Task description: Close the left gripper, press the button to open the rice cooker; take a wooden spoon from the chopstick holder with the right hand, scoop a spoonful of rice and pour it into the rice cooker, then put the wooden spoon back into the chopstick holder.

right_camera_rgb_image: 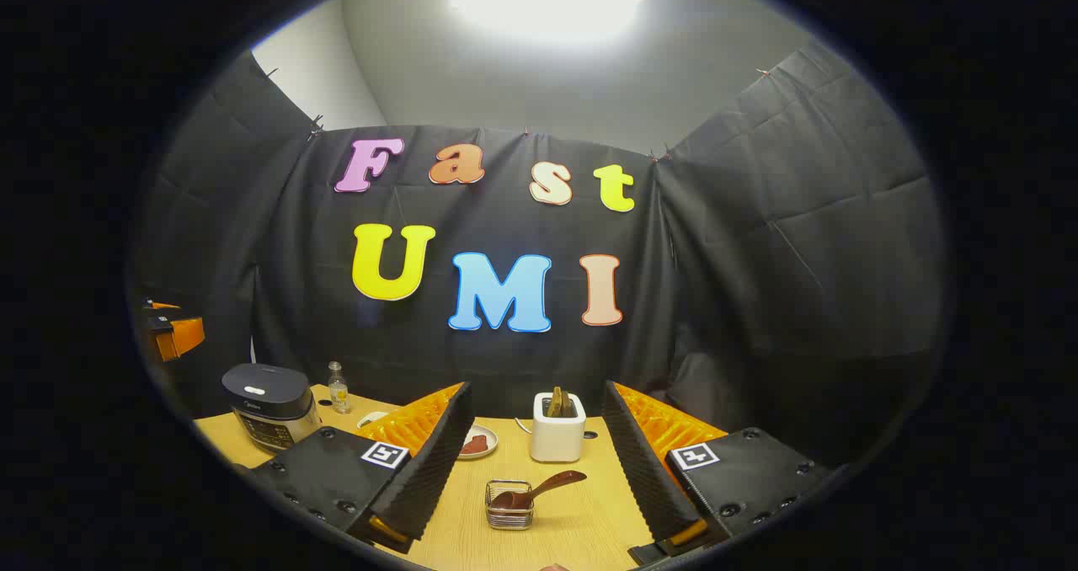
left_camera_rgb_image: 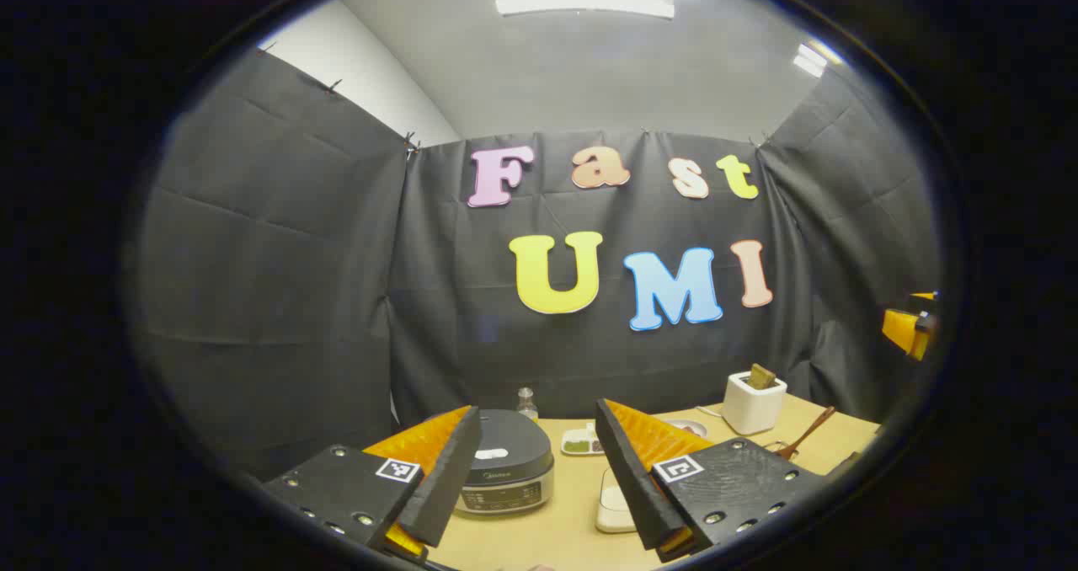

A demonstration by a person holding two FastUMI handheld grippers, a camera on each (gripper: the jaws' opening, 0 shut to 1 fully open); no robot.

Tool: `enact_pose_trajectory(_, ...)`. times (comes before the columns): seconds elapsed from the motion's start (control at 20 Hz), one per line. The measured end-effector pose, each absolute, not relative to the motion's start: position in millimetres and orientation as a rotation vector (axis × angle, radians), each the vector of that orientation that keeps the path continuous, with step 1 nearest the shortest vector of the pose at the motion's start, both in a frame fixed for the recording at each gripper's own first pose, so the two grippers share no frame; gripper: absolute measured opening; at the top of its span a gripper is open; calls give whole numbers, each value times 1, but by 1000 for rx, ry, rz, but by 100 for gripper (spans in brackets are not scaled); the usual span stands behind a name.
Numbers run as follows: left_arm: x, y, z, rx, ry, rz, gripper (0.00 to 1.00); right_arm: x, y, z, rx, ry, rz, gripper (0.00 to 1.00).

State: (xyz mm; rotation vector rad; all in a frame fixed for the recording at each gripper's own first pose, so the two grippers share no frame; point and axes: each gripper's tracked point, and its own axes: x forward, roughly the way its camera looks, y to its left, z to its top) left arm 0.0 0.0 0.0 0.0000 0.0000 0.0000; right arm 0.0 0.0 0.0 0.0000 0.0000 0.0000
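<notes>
both grippers' jaws gape above the table [right_camera_rgb_image: 581, 529], rice cooker [left_camera_rgb_image: 504, 461] shut.

Both cameras ride raised above the near edge of a wooden table [right_camera_rgb_image: 581, 520], facing the far cloth wall and tilted up enough to take in the ceiling lights. The left gripper view looks from the table's left part, with the closed rice cooker [left_camera_rgb_image: 505, 463] near and just left of centre, and the white chopstick holder [left_camera_rgb_image: 752, 402] farther off to the right. The right gripper view looks from farther right: the chopstick holder [right_camera_rgb_image: 558, 427] stands centred ahead, the rice cooker [right_camera_rgb_image: 269, 404] well off to the left. The views share the table, cooker, holder, a small glass bottle [right_camera_rgb_image: 338, 388] and the back wall.
</notes>
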Motion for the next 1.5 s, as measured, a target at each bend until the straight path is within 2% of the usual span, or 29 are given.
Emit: enact_pose_trajectory(1.5,-11,-25,20,33,-27,10,83,8,-25,-5,8,-6,25,97)
